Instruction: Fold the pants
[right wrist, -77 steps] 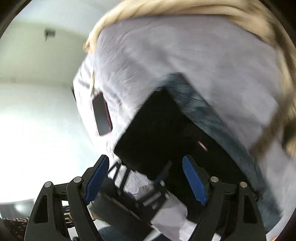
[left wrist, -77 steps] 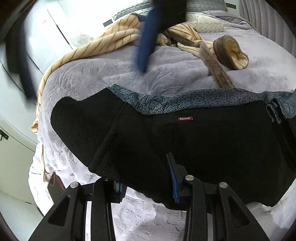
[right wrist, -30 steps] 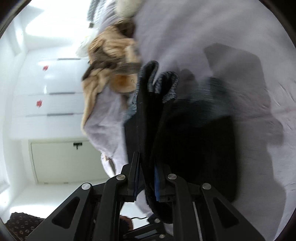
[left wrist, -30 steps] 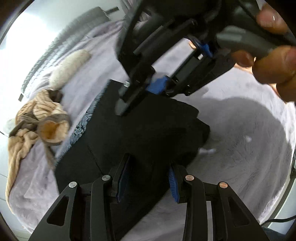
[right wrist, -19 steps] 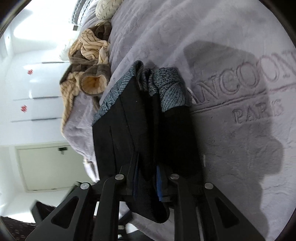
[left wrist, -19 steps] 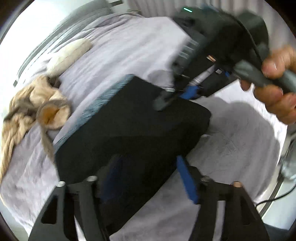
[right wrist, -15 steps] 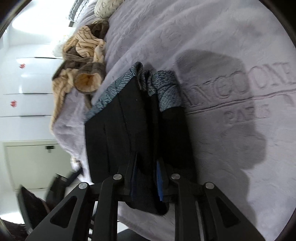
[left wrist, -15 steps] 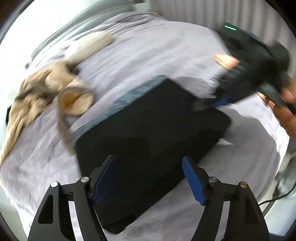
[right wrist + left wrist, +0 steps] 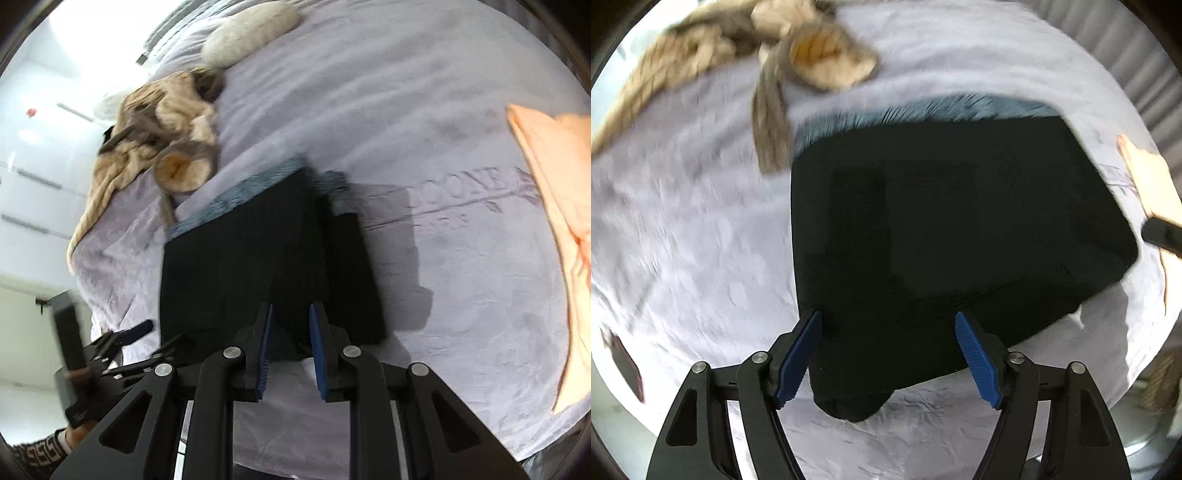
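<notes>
The folded black pants with a blue-grey patterned waistband [image 9: 945, 236] lie flat on the lilac embossed bed cover [image 9: 683, 229]. The left claw [image 9: 888, 356] hovers above the near edge, jaws opening, gripping nothing. The right claw [image 9: 290, 350] stands narrow, pads just clear of the fabric. A beige striped knit garment [image 9: 147, 147] lies beyond.

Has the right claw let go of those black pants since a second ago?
Yes. In the right wrist view, the right claw was clamped on the black pants' edge; now it has backed off, narrowly open and empty, the pants lying on the lilac bedspread.
</notes>
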